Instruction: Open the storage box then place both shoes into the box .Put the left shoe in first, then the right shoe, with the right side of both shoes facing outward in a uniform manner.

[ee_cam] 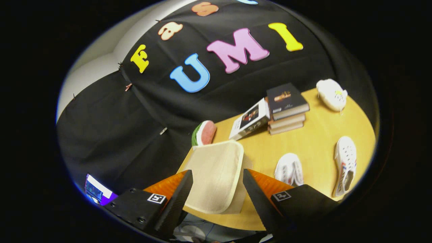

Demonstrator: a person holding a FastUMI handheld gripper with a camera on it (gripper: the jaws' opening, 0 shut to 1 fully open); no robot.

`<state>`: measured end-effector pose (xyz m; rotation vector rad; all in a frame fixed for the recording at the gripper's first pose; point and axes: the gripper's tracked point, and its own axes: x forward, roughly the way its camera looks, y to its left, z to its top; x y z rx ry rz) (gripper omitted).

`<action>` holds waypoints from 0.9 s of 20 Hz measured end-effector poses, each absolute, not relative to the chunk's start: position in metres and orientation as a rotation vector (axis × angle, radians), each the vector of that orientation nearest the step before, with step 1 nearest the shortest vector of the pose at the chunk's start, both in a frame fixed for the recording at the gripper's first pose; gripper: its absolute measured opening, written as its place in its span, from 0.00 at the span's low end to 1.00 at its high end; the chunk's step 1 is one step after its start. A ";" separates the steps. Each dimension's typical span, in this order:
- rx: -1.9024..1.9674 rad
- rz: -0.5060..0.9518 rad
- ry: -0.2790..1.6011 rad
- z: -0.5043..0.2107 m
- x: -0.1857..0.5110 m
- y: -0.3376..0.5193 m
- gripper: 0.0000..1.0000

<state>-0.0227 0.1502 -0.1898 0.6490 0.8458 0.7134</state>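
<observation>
Spread wide, my claw (217,189) flanks the cream rounded plastic storage box lid (216,175) without touching it. Two white sneakers (289,169) (345,165) lie right on the wooden table (314,141); I tilt sideways.

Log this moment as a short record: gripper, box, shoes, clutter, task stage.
gripper: gripper open, fingers spread to either side of the storage box
box: beige storage box at the near table edge, lid appears closed
shoes: two white shoes on the wooden table, one shoe just beyond the right finger, the other shoe farther right
clutter: stack of books, a leaning book, watermelon slice toy, white object at the far corner
stage: box not yet opened, both shoes outside
</observation>
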 end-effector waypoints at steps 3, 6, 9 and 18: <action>0.764 0.755 1.033 -0.239 -0.041 0.166 0.98; 0.919 0.790 1.163 -0.263 -0.054 0.180 0.97; 1.014 0.860 1.226 -0.261 -0.062 0.193 0.96; 1.170 0.856 1.416 -0.263 -0.067 0.211 0.50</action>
